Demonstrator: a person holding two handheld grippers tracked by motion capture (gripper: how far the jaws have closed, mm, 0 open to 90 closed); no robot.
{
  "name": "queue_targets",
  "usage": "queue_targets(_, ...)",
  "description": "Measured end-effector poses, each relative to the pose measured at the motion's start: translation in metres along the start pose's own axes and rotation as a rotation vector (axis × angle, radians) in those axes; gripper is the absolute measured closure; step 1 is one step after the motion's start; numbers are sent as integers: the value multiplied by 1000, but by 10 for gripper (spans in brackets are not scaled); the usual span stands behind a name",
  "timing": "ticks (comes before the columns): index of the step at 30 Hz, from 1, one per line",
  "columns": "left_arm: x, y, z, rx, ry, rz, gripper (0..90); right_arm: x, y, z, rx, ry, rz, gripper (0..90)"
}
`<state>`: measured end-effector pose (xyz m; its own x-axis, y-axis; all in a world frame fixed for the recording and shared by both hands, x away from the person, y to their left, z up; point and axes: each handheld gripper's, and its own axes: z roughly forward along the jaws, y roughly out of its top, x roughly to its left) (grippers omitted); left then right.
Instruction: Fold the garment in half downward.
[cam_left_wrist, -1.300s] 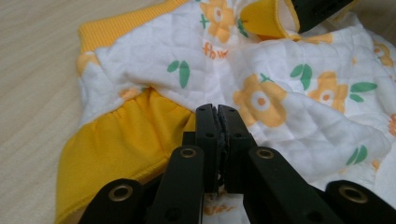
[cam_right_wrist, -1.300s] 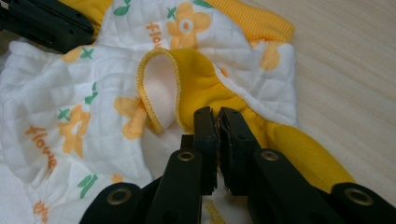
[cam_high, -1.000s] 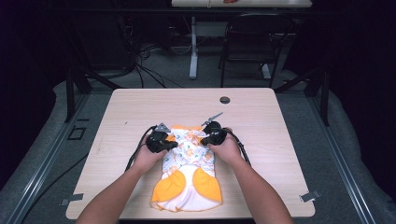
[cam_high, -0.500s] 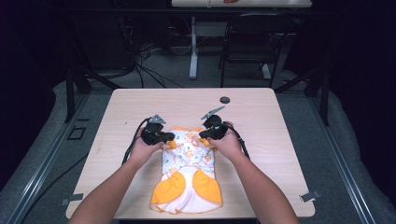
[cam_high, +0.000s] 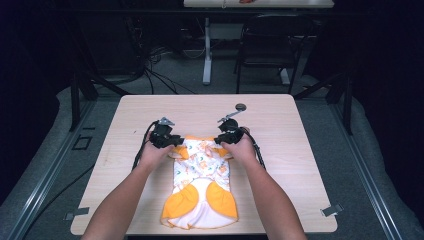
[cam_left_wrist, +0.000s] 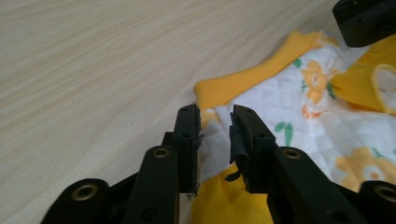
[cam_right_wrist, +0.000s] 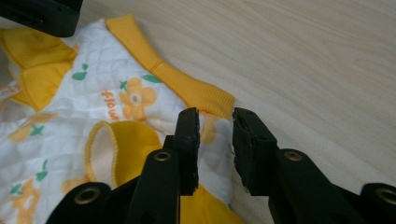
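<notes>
Between the 2 open grippers, left gripper (cam_high: 172, 141) and right gripper (cam_high: 218, 140), lies the garment (cam_high: 200, 185), unheld.

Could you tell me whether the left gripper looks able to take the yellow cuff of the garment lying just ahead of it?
Probably yes: the left gripper is open, and the yellow cuff lies just ahead with nothing between.

High view: fixed above the person's side, facing forward and down, far enough to take in the whole bench (cam_high: 280, 115) at centre frame.
Left claw view: rides low and close behind its own jaws at bottom centre, facing along them over the garment (cam_left_wrist: 299, 112) at right.
Right claw view: the same, with the garment (cam_right_wrist: 93, 88) at left.
Shared: all three views take in the garment's yellow collar edge and the bare wood beside it.
</notes>
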<state>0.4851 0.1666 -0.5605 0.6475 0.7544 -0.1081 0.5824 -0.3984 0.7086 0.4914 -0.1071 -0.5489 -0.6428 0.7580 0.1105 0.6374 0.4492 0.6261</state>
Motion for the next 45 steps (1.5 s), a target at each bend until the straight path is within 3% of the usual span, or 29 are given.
queue_targets(2, 2, -1, 5, -7, 18, -10, 631, -3, -2, 6, 1, -13, 23, 675)
queue_targets(9, 1, -2, 10, 23, 5, -20, 604, -6, -7, 14, 43, 33, 68, 594)
queue_targets(12, -1, -3, 14, 35, -7, -21, 595, -5, -8, 15, 42, 28, 55, 616)
queue_targets(14, -2, -4, 15, 42, -10, -20, 645, -4, -9, 15, 45, 32, 60, 644)
queue_targets(19, -3, -4, 15, 43, -30, -40, 734, 0, -7, 10, 28, 24, 8, 812)
queue_targets(25, -4, -1, 10, 29, -37, -51, 875, 3, -6, 6, 24, 29, -39, 849)
queue_targets(34, -6, 4, -3, 11, -15, -30, 890, 6, -4, -11, -30, 18, -81, 859)
queue_targets(45, -9, 19, -33, -68, -8, 19, 890, 11, 4, -33, -98, 4, -121, 859)
